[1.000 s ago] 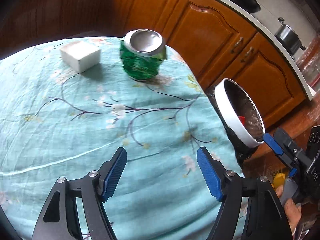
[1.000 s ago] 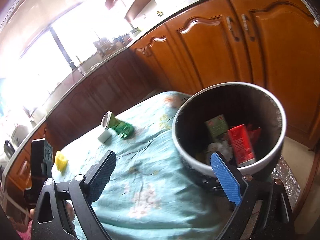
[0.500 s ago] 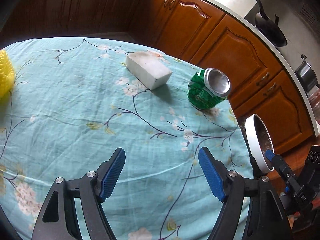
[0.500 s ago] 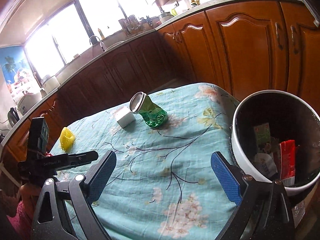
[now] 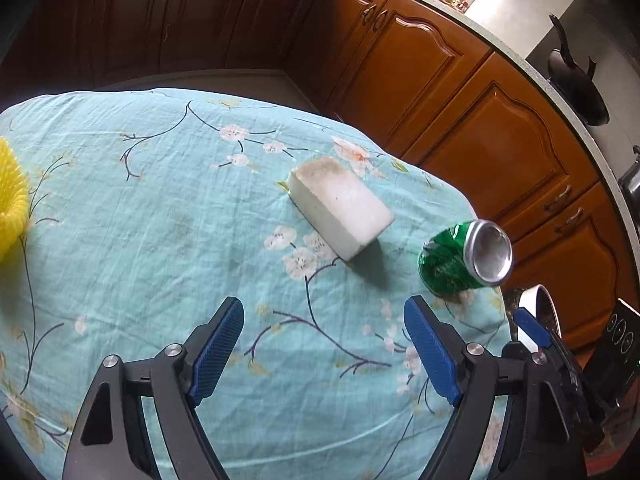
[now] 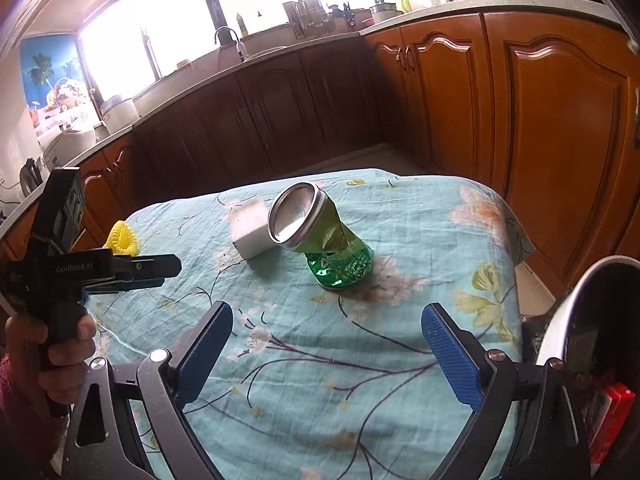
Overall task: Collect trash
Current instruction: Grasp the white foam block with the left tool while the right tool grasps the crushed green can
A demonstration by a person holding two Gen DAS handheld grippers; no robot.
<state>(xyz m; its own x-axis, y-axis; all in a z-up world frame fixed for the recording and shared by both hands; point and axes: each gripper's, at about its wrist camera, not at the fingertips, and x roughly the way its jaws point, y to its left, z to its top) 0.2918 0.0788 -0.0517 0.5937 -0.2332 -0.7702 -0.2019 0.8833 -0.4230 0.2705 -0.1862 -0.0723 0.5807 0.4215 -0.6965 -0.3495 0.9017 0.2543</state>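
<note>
Two tools hang over a counter draped in a teal cloth (image 5: 140,264) printed with blossom branches. Nearest in the left wrist view, the left tool (image 5: 324,344) has its blue pads spread wide with only cloth between them; its jaws have just been opening. The right tool (image 6: 328,350) is likewise spread, gripping nothing, and shows in the left view as a blue-tipped finger at the counter's right edge (image 5: 532,326). A hand (image 6: 60,356) in a pink sleeve holds the left tool's black handle by the counter's left edge in the right wrist view.

Past the pads, toward the middle of the counter, stands a crushed green soda can (image 6: 324,236), its base on the cloth and its silver top tilted over to the left. Just beside and behind it lies a white foam block (image 5: 342,208); the two look close but I cannot tell whether they touch. Nothing stands between either tool and these two. A yellow foam fruit net (image 6: 122,236) sits near the far left edge.

Off the right edge, beside the counter, is a white-rimmed trash bin (image 6: 568,308) with a dark liner and a red packet (image 6: 612,412) inside. Beyond the far edge run brown wooden cabinets (image 6: 552,128) under a pale worktop, with a sink tap (image 6: 228,36) below bright windows and a black wok (image 5: 576,88) on the stove.
</note>
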